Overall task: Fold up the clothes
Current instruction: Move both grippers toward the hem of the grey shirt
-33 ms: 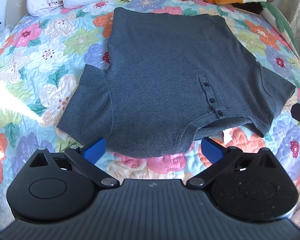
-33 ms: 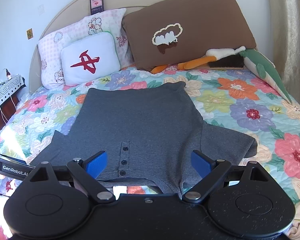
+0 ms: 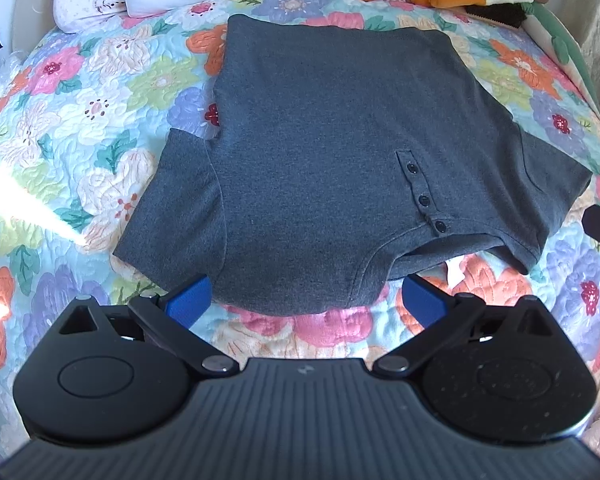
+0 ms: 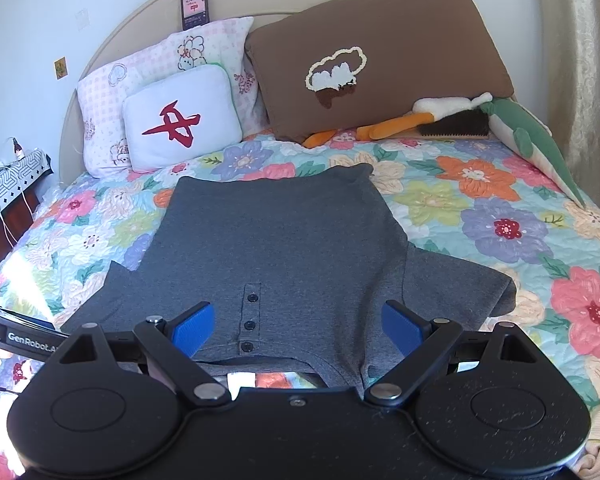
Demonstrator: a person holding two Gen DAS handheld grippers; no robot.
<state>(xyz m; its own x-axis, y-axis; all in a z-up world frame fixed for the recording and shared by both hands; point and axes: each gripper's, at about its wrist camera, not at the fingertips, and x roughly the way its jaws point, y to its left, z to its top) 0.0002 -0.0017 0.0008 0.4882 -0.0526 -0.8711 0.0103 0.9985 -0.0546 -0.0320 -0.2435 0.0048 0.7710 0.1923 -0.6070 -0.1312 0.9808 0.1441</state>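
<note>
A dark grey short-sleeved shirt (image 3: 320,152) lies flat on the floral quilt, neck opening toward me and hem toward the pillows. Its placket has three buttons (image 4: 251,324). My left gripper (image 3: 304,296) is open, fingers spread at the near edge of the shirt's shoulder, left of the collar, holding nothing. My right gripper (image 4: 297,320) is open too, poised just above the collar with the placket between its blue pads (image 4: 192,326). Each sleeve spreads out to its side. Part of the other gripper shows at the edge of each view.
At the head of the bed are a white cushion (image 4: 180,116), a pink pillow (image 4: 112,92) and a brown cushion (image 4: 376,52). Plush toys (image 4: 460,116) lie at the back right. A phone (image 4: 194,4) leans on the headboard. A side table (image 4: 8,184) stands left.
</note>
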